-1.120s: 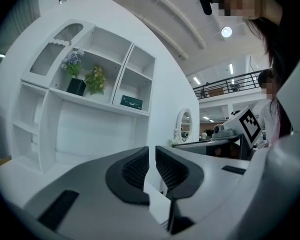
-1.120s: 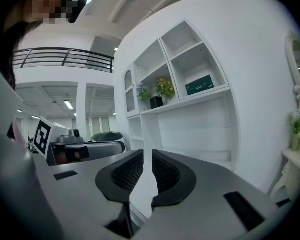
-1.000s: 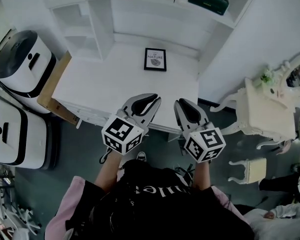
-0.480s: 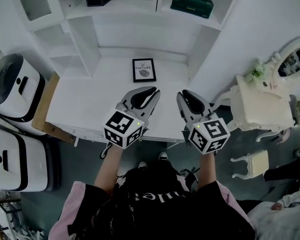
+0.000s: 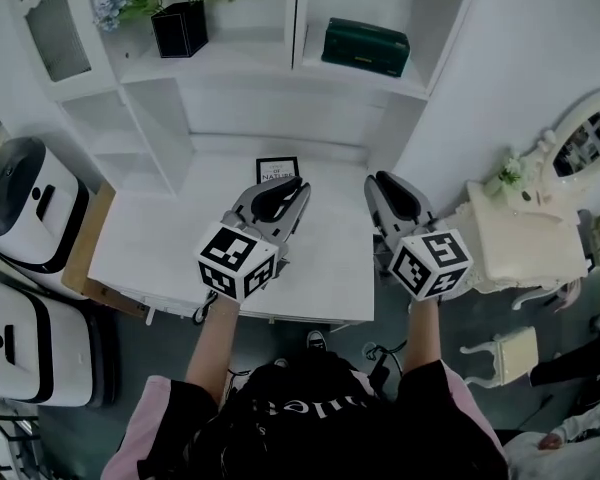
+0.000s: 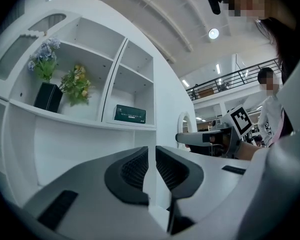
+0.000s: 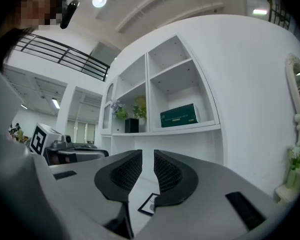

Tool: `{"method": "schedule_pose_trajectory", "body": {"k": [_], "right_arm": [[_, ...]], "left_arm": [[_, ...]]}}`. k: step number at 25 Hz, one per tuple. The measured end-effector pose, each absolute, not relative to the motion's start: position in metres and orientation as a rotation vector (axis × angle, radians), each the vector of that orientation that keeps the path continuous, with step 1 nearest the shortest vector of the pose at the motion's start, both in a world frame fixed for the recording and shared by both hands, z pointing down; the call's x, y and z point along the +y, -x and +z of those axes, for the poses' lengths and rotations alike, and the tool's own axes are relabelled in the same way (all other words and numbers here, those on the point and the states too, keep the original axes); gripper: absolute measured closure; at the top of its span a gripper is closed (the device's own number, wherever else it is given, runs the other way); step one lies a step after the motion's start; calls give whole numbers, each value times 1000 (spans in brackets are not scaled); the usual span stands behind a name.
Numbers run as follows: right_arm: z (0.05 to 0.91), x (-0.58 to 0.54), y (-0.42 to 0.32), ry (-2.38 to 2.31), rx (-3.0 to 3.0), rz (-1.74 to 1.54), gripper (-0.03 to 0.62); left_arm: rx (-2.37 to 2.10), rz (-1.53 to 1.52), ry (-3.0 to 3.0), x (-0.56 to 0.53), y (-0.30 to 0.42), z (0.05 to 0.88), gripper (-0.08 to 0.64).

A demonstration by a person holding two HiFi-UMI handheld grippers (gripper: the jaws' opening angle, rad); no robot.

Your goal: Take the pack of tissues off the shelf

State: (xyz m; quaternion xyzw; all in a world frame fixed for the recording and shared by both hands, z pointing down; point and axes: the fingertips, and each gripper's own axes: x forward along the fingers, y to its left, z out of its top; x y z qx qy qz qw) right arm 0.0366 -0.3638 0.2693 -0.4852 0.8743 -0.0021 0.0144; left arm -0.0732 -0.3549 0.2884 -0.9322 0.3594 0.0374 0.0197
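The dark green, box-shaped pack of tissues [image 5: 365, 47] lay in the right compartment of the shelf [image 5: 242, 56], with free room on both sides up to the dividers. Below the shelf, over the white table [image 5: 160, 240], the left claw [image 5: 292, 190] and right claw [image 5: 382, 182] were each pressed together, empty

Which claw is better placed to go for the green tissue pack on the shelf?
Probably the right. The green tissue pack sits in the right-hand shelf compartment, almost straight ahead of the right claw; the left claw lines up nearer the divider. Both are shut and empty.
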Motion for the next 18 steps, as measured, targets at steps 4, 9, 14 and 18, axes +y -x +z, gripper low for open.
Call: {"method": "schedule_pose_trajectory", "body": {"k": [4,9,14,18], "right_arm": [[247,-395,-53,1481,2715,32,514],[221,-436,-68,1472,2734,125,433],[189,-480,-90,1513,2667,126,428],[172,-508,-99,1539,2686,169,416]], "left_arm": [[1128,118,2863,-385,61,270,518],[1160,93,2831,-429,48,249,518],[1171,-10,2766,-470,30,232,512],[1177,10,2766,-492,22,215,509]]}}
